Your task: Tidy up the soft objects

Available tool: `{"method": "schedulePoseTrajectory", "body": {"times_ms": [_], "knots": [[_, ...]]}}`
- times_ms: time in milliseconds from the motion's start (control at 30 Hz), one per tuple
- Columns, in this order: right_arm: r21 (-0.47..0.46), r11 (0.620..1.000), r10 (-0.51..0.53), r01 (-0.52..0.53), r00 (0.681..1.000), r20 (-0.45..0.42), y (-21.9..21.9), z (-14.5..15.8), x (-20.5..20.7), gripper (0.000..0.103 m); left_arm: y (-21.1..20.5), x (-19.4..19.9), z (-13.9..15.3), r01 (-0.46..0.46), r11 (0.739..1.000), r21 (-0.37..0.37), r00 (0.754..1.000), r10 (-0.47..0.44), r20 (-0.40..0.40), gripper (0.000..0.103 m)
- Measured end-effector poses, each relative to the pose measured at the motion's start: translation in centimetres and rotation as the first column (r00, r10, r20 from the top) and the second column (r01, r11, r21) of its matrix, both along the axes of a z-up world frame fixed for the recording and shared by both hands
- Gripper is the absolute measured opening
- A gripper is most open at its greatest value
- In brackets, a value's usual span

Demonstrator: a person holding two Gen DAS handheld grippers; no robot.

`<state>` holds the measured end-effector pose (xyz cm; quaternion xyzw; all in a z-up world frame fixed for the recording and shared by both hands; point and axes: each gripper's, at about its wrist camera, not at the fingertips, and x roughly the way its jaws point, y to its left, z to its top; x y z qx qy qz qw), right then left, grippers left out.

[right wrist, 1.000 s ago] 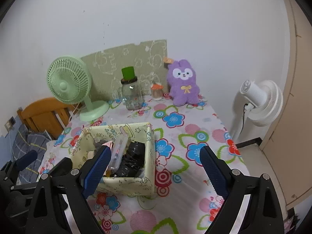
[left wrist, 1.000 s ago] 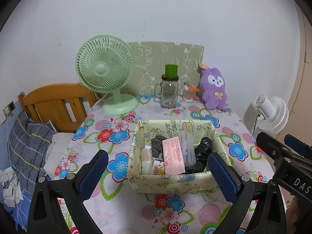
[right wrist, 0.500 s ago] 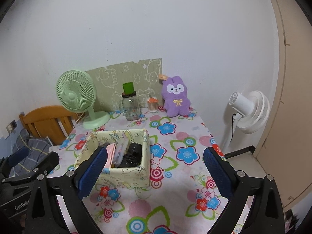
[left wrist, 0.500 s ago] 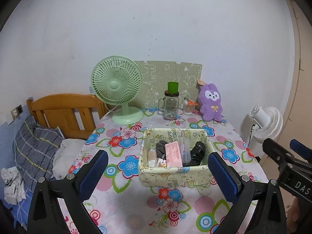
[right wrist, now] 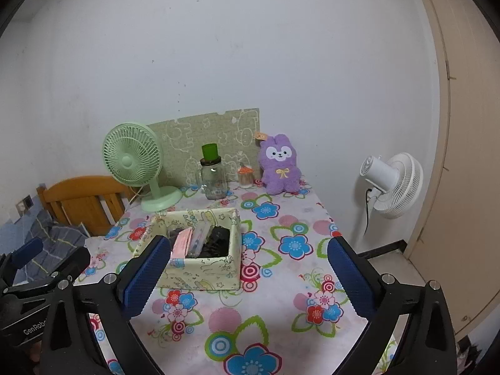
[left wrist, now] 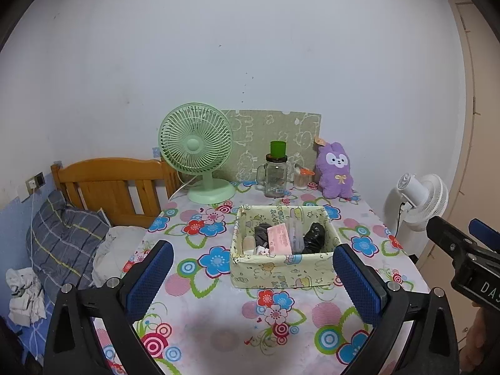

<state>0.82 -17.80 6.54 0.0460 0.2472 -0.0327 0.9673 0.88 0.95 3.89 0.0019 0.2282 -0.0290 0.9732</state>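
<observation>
Both jaws wide apart, empty: left gripper (left wrist: 252,268) squarely faces fabric storage box (left wrist: 282,270) ahead; right gripper (right wrist: 248,268) sees it off left, equally near.

Fabric bin (left wrist: 281,273): pale yellow-green, cartoon print, soft-sided, rectangular, open top. Sits upright mid-surface on the floral cloth; walls slightly slumped, near-left corner (right wrist: 147,243) sagging outward.

Contents, packed upright or leaning:
- pink flat packet (left wrist: 279,239), centre, tilted back
- clear plastic sleeve (left wrist: 296,232) just right of the packet, touching it
- black crumpled soft item (left wrist: 314,237) at the right end
- dark grey fabric piece (left wrist: 262,231) left of the packet
- small pale bottle or tube (left wrist: 249,243) at the left end; can't tell which

Purple plush bunny (left wrist: 336,170): white face, yellow bow, hang tag on one ear. Sits upright at the back of the surface against the wall, well apart from the bin.
</observation>
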Motion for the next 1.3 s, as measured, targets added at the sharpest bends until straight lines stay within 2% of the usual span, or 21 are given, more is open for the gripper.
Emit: {"method": "schedulePoseTrajectory", "body": {"times_ms": [1300], "knots": [[0.002, 1.000, 0.019, -0.019, 1.000, -0.009, 0.54, -0.45, -0.42, 0.103, 0.17, -0.61, 0.42, 0.010, 1.000, -0.014, 1.000, -0.010, 0.003, 0.103]]}}
